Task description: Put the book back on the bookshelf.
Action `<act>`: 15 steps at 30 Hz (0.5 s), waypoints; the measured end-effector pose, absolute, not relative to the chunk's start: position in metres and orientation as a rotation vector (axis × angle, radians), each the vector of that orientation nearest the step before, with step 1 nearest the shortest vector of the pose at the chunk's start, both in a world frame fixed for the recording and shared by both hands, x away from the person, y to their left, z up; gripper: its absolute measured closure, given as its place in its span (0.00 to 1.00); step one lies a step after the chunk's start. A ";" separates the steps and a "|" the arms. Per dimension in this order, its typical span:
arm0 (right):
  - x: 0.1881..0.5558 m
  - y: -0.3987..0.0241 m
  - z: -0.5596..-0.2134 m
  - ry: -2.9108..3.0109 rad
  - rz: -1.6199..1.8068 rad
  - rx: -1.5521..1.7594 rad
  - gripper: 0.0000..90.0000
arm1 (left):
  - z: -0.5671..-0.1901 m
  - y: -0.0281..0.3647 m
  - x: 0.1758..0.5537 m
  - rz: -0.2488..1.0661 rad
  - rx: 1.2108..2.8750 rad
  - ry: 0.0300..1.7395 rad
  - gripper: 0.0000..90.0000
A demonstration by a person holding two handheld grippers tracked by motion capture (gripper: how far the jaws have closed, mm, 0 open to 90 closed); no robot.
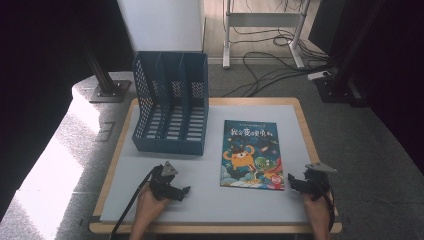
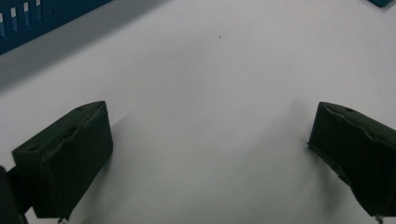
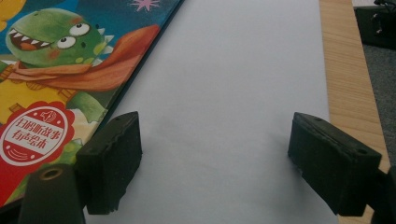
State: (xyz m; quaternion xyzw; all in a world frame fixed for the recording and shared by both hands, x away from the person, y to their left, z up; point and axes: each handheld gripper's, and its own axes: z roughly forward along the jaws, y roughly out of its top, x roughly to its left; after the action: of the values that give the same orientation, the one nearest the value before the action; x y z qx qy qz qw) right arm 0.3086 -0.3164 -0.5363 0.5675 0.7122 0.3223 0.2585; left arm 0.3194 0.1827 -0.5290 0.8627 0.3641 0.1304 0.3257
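Note:
A colourful children's picture book (image 1: 252,154) lies flat on the grey table mat, right of centre; its cartoon cover (image 3: 56,79) shows at the left of the right gripper view. A blue three-slot file holder (image 1: 171,101) stands at the back left, its mesh wall (image 2: 28,21) in the corner of the left gripper view. My left gripper (image 1: 184,192) rests low over bare mat near the front, jaws wide open and empty. My right gripper (image 1: 292,181) sits just off the book's lower right corner, open, with only mat between its fingers (image 3: 112,158).
The grey mat (image 1: 210,200) covers a wooden table whose edge (image 3: 348,70) runs close to my right gripper. Behind the table are cables (image 1: 280,65), a white stand's legs (image 1: 262,30) and dark equipment on the carpet.

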 end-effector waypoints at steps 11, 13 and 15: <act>0.308 -0.316 -0.536 1.930 0.866 1.533 0.19 | -0.529 0.182 0.319 0.345 2.260 0.959 0.00; 0.308 -0.316 -0.536 1.929 0.864 1.533 0.19 | -0.529 0.182 0.319 0.344 2.260 0.959 0.00; 0.309 -0.316 -0.536 1.931 0.870 1.537 0.19 | -0.529 0.182 0.320 0.341 2.261 0.959 0.00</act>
State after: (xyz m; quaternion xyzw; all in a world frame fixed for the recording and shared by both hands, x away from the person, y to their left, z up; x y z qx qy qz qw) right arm 0.3085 -0.3161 -0.5361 0.5674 0.7125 0.3212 0.2592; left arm 0.3196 0.1823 -0.5288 0.8623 0.3657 0.1300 0.3253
